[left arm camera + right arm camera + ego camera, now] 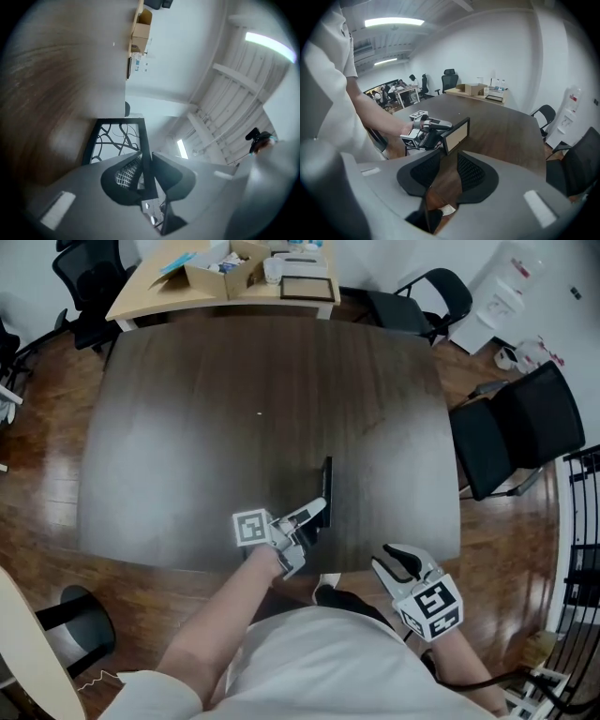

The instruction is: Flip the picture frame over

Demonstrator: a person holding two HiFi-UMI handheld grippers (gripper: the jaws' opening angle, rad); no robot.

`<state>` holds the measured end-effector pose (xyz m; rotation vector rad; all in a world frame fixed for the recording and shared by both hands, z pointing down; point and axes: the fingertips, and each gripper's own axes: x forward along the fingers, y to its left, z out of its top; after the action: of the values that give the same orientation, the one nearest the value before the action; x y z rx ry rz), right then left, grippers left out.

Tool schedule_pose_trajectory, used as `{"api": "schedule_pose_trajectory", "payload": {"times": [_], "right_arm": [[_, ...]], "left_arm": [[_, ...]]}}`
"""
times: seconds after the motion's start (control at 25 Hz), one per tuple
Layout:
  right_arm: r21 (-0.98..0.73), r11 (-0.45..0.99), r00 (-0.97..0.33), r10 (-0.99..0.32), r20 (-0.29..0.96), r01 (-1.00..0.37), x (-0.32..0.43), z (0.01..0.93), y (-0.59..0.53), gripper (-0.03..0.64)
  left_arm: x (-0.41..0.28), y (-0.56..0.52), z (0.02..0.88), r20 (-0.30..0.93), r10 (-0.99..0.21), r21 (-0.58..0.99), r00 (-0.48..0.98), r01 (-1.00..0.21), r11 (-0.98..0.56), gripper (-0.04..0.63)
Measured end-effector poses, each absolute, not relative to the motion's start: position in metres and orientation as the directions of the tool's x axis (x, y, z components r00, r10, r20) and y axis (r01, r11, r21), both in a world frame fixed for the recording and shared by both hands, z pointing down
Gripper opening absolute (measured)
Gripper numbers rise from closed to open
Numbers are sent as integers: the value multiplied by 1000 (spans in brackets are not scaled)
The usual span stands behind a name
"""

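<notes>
The picture frame (pixel 327 486) stands on its edge on the dark wooden table (pixel 216 409), near the front edge. My left gripper (pixel 315 514) is shut on the frame's near edge. In the left gripper view the black border (pixel 141 136) runs between the jaws, and a black swirl pattern (pixel 115 140) shows on the face turned to the table. From the right gripper view the frame's plain tan side (pixel 457 134) shows, with the left gripper (pixel 425 130) clamped on it. My right gripper (pixel 392 562) hovers open at the table's front right, apart from the frame, with nothing between its fingers (pixel 474 171).
A light wooden desk (pixel 150 292) at the back carries a cardboard box (pixel 220 268) and a second frame (pixel 307 287). Black office chairs stand at the right (pixel 516 427) and back right (pixel 422 301). People sit far off at desks (pixel 401 89).
</notes>
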<state>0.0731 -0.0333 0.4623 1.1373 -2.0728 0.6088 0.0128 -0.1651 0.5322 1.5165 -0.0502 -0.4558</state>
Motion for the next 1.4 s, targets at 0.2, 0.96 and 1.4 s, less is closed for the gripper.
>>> {"api": "schedule_pose_trajectory", "payload": {"times": [0.2,0.96,1.4], "right_arm": [[-62,477,-348,-539,767,-877,58,462,-26,118],[-70,427,-327,-566,757,-902,8,463,-13,118],[-87,356,-298,-597,744,-930,5,464,5,118]], "left_arm": [[-6,-170,535,-320,-333,939,887,344,14,66],[-41,-177,600,39,-229,998,973,-50,-43,3],[-43,-187,610,302,-238,940,923,-330,-87,-2]]}}
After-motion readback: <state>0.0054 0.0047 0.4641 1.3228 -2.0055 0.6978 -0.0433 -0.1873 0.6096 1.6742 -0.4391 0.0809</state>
